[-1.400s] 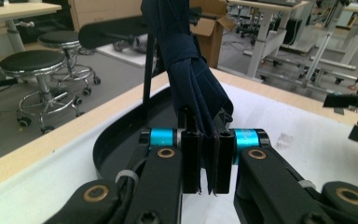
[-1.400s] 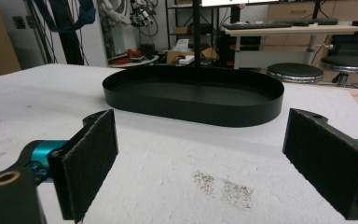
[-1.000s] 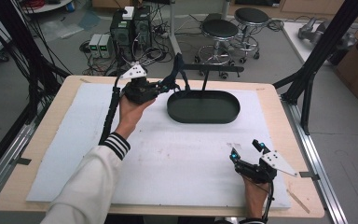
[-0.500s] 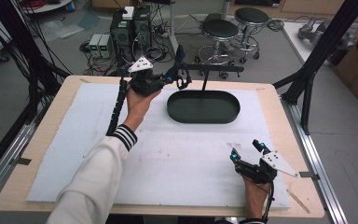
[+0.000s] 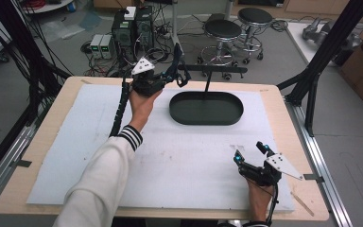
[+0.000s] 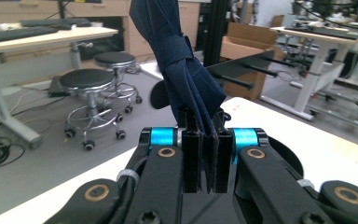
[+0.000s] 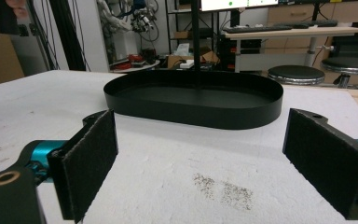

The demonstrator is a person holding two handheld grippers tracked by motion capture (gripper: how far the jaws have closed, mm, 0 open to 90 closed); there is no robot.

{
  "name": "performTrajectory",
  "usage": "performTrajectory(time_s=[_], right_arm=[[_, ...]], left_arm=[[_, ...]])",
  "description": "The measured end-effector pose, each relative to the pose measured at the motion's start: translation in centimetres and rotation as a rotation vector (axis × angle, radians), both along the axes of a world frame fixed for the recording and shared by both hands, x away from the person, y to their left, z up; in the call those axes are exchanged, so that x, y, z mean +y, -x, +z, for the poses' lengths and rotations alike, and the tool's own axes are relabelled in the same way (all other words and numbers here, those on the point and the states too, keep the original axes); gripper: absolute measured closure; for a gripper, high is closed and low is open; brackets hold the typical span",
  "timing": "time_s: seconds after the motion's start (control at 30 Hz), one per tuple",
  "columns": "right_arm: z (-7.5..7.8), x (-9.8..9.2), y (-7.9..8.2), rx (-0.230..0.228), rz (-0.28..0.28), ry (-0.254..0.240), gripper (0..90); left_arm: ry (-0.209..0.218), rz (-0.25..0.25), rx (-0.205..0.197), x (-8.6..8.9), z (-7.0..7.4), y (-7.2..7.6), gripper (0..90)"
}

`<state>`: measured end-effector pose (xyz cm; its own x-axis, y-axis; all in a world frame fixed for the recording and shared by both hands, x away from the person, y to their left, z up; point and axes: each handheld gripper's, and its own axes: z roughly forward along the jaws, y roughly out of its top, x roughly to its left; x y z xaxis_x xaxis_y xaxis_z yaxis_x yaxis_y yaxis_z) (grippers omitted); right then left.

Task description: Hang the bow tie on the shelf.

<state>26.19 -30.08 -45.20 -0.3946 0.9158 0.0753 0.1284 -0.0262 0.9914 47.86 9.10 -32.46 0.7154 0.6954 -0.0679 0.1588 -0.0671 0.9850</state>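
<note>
A dark navy cloth [image 6: 182, 65] (folded and bunched into a narrow strip) hangs pinched at its lower end, held up just beside the left end of the black oval tray [image 5: 206, 116], near the tray's upright post and crossbar [image 5: 216, 69].

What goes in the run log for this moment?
left gripper: shut on cloth, raised by stand | right gripper: open, idle | tray: empty

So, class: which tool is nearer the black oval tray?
Left. The left tool, shut on navy cloth, is just beyond the tray's far-left rim; the right tool sits open near the table's front edge.
</note>
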Motion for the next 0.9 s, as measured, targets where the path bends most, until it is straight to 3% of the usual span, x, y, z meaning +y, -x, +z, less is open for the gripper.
performTrajectory(time_s=[0.13,0.33,0.67,0.8,0.9], right_arm=[[0.0,0.0,0.0,0.004,-0.001,-0.011,9.2],[0.0,0.0,0.0,0.004,0.002,-0.009,9.2],[0.0,0.0,0.0,0.004,0.0,-0.007,9.2],[0.0,0.0,0.0,0.002,-0.001,-0.004,9.2],[0.0,0.0,0.0,0.002,0.0,-0.004,9.2]], left_arm=[[-0.024,0.014,0.001,0.3,-0.4,0.0,86.3],[-0.009,0.036,0.043,1.2,-2.2,0.0,86.3],[-0.01,0.041,0.069,1.7,-3.7,0.2,86.3],[-0.023,0.031,0.117,1.6,-4.9,0.2,86.2],[-0.009,0.015,0.156,1.4,-5.6,0.1,86.2]])
